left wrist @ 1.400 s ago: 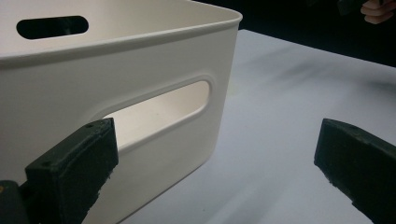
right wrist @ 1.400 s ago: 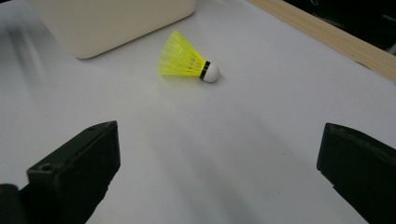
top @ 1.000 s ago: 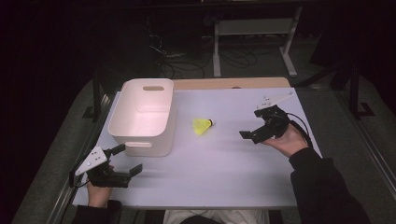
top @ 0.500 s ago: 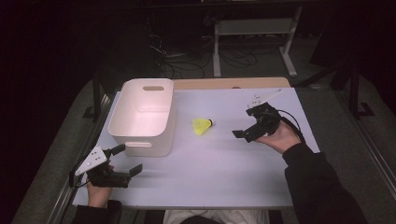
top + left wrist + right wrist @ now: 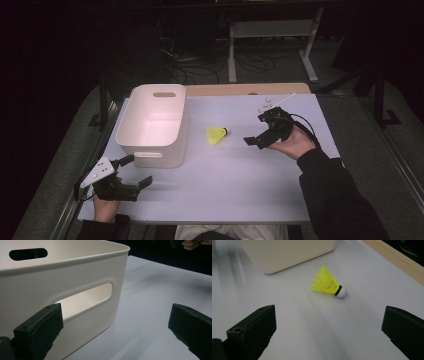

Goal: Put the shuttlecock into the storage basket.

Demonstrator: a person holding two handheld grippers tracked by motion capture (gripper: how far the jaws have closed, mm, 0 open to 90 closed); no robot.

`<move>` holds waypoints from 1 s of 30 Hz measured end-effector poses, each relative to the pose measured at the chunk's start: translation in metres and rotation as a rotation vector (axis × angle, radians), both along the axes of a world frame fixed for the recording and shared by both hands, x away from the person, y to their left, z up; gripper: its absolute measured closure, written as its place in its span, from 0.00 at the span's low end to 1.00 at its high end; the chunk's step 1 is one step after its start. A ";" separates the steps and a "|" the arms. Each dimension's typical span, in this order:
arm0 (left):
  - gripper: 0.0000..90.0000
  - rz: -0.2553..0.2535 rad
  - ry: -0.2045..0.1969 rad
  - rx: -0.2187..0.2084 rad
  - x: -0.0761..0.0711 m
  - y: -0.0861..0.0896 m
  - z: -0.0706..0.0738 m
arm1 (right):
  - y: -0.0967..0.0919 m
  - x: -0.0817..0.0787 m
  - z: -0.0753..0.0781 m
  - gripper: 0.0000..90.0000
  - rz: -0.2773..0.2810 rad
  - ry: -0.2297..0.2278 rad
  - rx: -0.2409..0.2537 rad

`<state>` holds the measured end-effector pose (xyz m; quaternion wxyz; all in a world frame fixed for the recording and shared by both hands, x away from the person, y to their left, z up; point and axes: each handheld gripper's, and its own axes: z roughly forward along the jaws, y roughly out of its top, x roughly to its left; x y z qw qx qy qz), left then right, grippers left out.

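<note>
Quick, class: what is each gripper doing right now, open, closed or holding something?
Left gripper: open, holding nothing, beside the white bin.
Right gripper: open, holding nothing, facing the yellow shuttlecock.

bin [image 5: 287, 252]: cut off by top edge, right gripper view | bin [image 5: 62, 290]: cut off left, left gripper view

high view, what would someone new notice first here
The bright yellow shuttlecock stands out, lying on its side mid-table on the pale table. Just left of it sits a white bin with handle slots, apparently empty. The right gripper points at the shuttlecock with jaws wide open, while the left gripper rests open near the bin's front corner.
</note>
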<state>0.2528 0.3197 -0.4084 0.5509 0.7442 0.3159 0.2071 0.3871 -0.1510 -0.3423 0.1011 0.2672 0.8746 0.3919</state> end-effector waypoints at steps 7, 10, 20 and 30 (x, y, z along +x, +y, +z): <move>0.00 -0.001 0.000 0.000 0.000 0.000 0.000 | 0.005 0.007 0.001 0.00 0.009 0.008 -0.004; 0.00 -0.002 0.001 0.001 0.000 0.000 0.000 | 0.006 0.009 0.001 0.00 0.010 0.008 -0.004; 0.00 -0.003 0.002 0.000 0.000 0.000 0.000 | 0.013 0.021 -0.005 0.00 0.020 0.034 -0.012; 0.00 -0.005 0.001 0.000 0.001 0.000 0.000 | 0.024 0.033 -0.015 0.00 0.045 0.066 -0.032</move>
